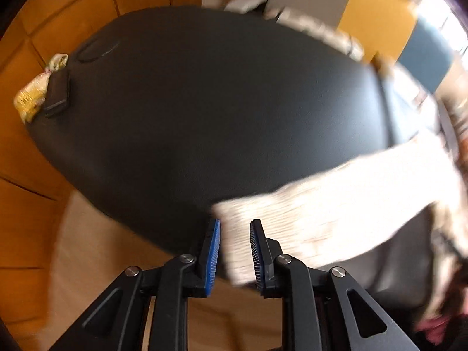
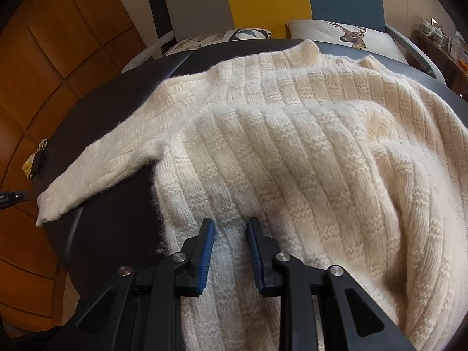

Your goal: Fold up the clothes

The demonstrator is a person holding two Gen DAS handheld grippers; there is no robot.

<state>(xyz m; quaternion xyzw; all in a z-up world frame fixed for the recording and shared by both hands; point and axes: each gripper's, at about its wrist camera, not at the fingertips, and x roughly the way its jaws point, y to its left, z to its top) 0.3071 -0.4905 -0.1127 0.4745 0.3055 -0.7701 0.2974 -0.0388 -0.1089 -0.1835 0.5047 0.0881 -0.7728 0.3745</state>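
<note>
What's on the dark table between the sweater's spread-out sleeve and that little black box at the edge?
Nothing: bare table separates the sleeve from the black box, in the right wrist view.

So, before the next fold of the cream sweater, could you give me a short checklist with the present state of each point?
1. Right gripper over the sweater body: ok; whether it pinches the knit: cannot tell.
2. Left gripper at the sleeve end, jaws apart, sleeve not clamped: ok if the sleeve is next.
3. Left sleeve spread flat on the dark table: ok.
4. Right side of the sweater smooth: not ok, it is bunched.
5. Small black object at the table edge, away from the sweater: ok.
6. Left wrist picture sharp: not ok, blurred.
</note>
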